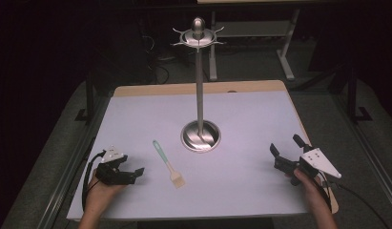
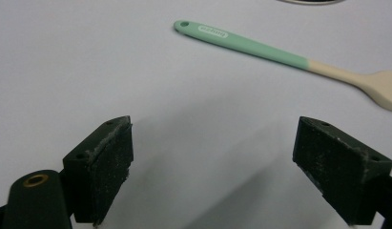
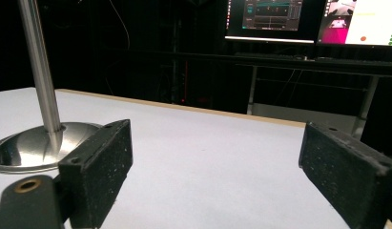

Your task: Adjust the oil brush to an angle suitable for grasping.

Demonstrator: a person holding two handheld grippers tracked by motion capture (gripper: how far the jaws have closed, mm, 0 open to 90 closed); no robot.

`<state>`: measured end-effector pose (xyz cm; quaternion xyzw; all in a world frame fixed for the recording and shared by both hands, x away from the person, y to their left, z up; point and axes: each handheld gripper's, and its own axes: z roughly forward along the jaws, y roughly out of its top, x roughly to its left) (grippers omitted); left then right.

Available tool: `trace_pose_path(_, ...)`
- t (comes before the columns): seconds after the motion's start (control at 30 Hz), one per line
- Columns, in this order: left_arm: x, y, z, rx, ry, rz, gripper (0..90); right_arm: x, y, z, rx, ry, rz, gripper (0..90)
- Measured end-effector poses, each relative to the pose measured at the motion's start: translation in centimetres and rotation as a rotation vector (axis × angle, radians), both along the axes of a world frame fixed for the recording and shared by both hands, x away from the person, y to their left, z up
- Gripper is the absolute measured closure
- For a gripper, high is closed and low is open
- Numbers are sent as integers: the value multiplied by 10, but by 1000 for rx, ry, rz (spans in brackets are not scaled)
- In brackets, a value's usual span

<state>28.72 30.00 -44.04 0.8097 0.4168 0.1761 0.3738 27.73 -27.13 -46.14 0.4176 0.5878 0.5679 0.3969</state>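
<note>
A pastry brush (image 1: 168, 163) with a mint-green handle and a cream head lies flat on the white table top (image 1: 241, 191), left of centre. In the left gripper view the brush (image 2: 289, 57) lies across the top, beyond the jaws. My left gripper (image 1: 131, 167) rests low at the front left, pointing right toward the brush, open with nothing between its pads (image 2: 212, 143). At the front right my right gripper (image 1: 285, 144) stands open and empty (image 3: 215, 143), pointing toward the far left. A tall steel stand (image 1: 200, 86) rises from a round base (image 1: 201, 136) at mid-table.
The stand's top (image 1: 198, 33) carries a ring of small hooks. Its pole (image 3: 38, 67) and base (image 3: 31, 148) sit left of the right jaws. Monitors (image 3: 322, 19) glow beyond the table's far edge. A wooden rim (image 1: 198, 88) borders the far side.
</note>
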Motion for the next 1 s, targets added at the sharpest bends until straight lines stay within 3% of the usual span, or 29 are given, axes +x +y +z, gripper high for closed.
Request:
trace_pose_path(0.23,1,-1,3,0,6,21,153,0,-1,0,10,5,8,104)
trace_pose_path(0.3,1,-1,4,-3,6,20,208,1,-1,0,9,6,9,104)
trace_pose_path(0.57,6,-7,10,-1,0,19,267,0,0,0,3,3,9,104)
trace_pose_path(0.6,8,-9,12,-21,3,23,297,0,0,0,3,5,8,104)
trace_pose_path(0.67,9,-9,13,-14,2,18,305,0,0,0,4,5,8,104)
trace_pose_path(0.83,15,-8,18,-53,15,29,394,1,0,0,6,5,6,104)
trace_pose_path(1.0,26,-12,21,-53,28,36,480,1,0,0,0,4,7,104)
